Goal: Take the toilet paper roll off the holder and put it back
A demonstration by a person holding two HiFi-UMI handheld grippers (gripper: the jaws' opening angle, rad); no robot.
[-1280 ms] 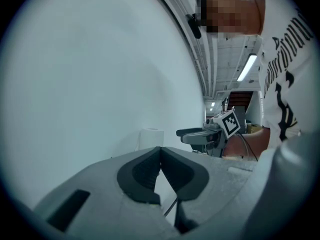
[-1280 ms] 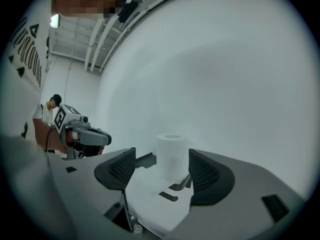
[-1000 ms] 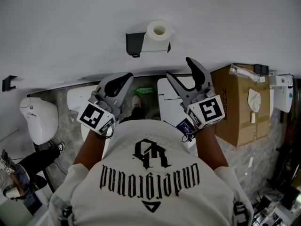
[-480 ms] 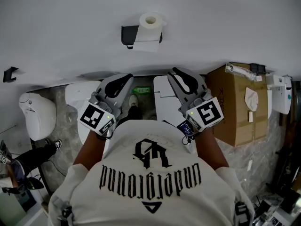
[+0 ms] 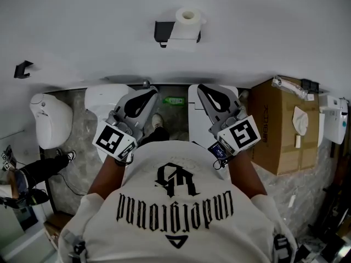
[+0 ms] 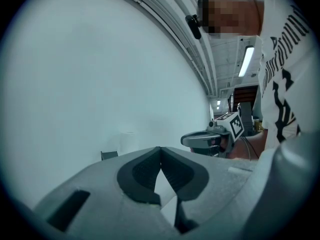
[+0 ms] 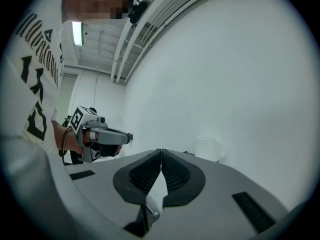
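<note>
Plainly, the roll (image 5: 188,22) is seen on its holder (image 5: 163,30), well apart from the left hand-held gripper (image 5: 149,91), pressed together empty, and the right hand-held gripper (image 5: 203,87), just closed on nothing; light and crushable, it is judged best pinched gently across its sides.

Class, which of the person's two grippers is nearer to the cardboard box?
Right. The right gripper hangs just left of the cardboard box in the head view; the left gripper is farther left.
</note>
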